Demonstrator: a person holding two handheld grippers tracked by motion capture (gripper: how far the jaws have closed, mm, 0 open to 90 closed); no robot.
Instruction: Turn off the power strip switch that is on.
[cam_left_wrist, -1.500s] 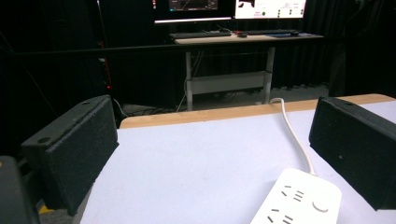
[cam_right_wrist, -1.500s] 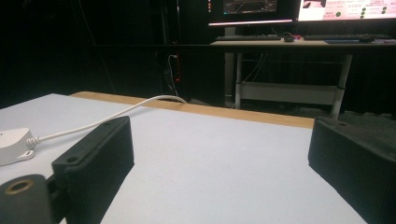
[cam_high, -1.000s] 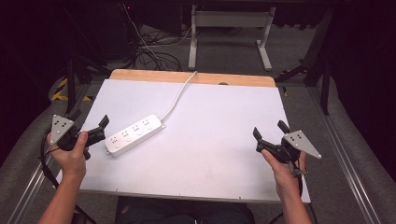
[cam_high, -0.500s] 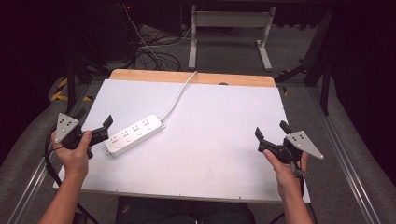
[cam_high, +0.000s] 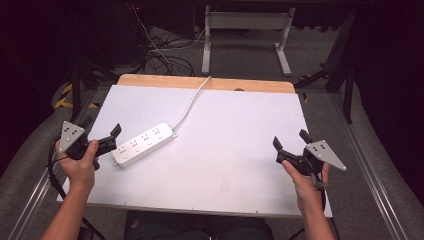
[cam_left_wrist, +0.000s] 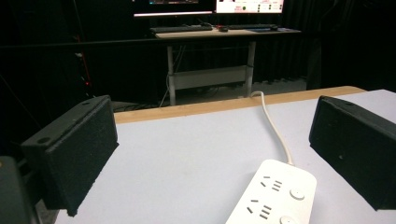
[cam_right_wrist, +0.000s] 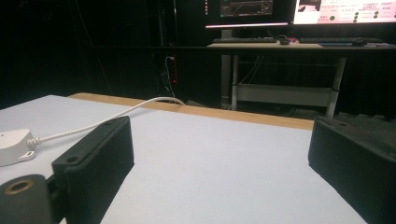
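A white power strip (cam_high: 144, 144) lies slantwise on the left part of the white tabletop (cam_high: 225, 170), and its white cable (cam_high: 191, 102) runs off over the far wooden edge. Just left of the strip, at the table's left edge, a hand holds my left gripper (cam_high: 102, 129) open with nothing in it. In the left gripper view the strip's near end (cam_left_wrist: 275, 196) lies low between the wide-apart jaws of the left gripper (cam_left_wrist: 210, 154). At the right edge my right gripper (cam_high: 290, 139) is open with nothing between its fingers. The right gripper view has the strip's cable end (cam_right_wrist: 11, 147) far left.
The wooden strip (cam_high: 260, 85) borders the table's far side. Beyond it stand a desk frame (cam_high: 245, 30) and loose cables (cam_high: 165, 62) on the floor. Metal rails (cam_high: 370, 170) run along both sides of the table. Monitors (cam_right_wrist: 327, 9) glow on a far desk.
The left hand has shifted very slightly. The right hand and the power strip are where they were.
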